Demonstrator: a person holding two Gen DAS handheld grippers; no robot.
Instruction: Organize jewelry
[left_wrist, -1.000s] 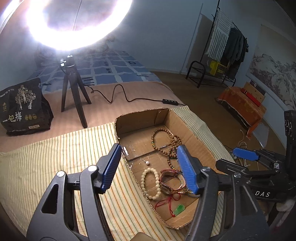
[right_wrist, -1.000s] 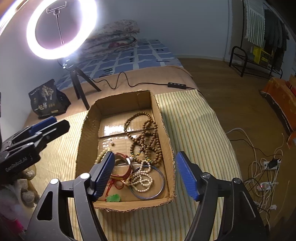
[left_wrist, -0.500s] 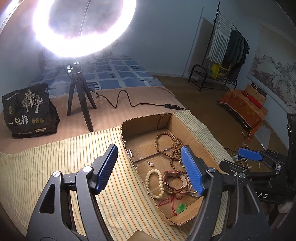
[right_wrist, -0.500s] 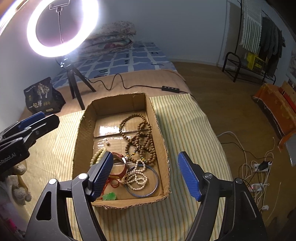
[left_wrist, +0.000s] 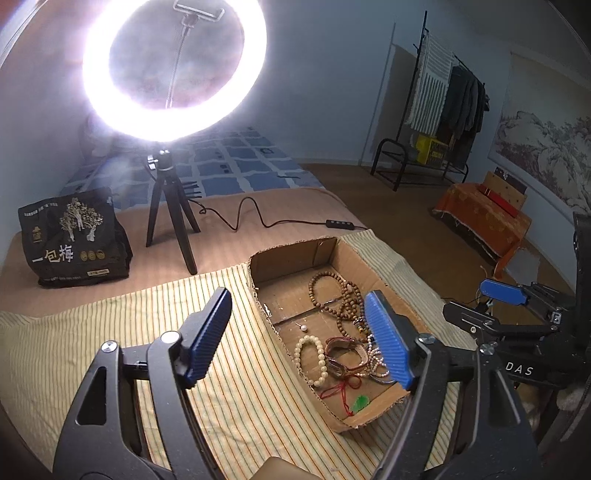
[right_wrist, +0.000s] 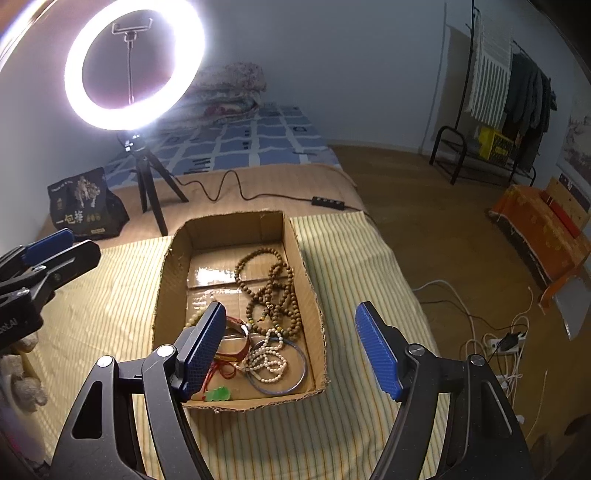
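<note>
A shallow cardboard box (left_wrist: 295, 254) (right_wrist: 312, 295) lies on a striped cloth and holds jewelry: brown wooden bead strings (left_wrist: 341, 299) (right_wrist: 275, 288), a cream bead bracelet (left_wrist: 314, 360), a pearl strand (right_wrist: 267, 363), a blue bangle (right_wrist: 295, 380), a red-brown bracelet (left_wrist: 341, 354) (right_wrist: 236, 345) and a green pendant on red cord (left_wrist: 360, 402) (right_wrist: 219, 394). My left gripper (left_wrist: 301, 332) is open and empty, raised above the box's left side. My right gripper (right_wrist: 290, 349) is open and empty, raised above the box's near end.
A lit ring light on a black tripod (left_wrist: 171, 206) (right_wrist: 147, 173) stands behind the box, its cable (left_wrist: 258, 218) running right. A black printed bag (left_wrist: 74, 240) (right_wrist: 86, 206) sits at back left. The striped cloth (left_wrist: 110, 325) covers the bed; floor and cables (right_wrist: 491, 332) lie right.
Both grippers have pulled back and up from the box, which now looks smaller and farther off. Both stay open and empty. The jewelry has not moved.
</note>
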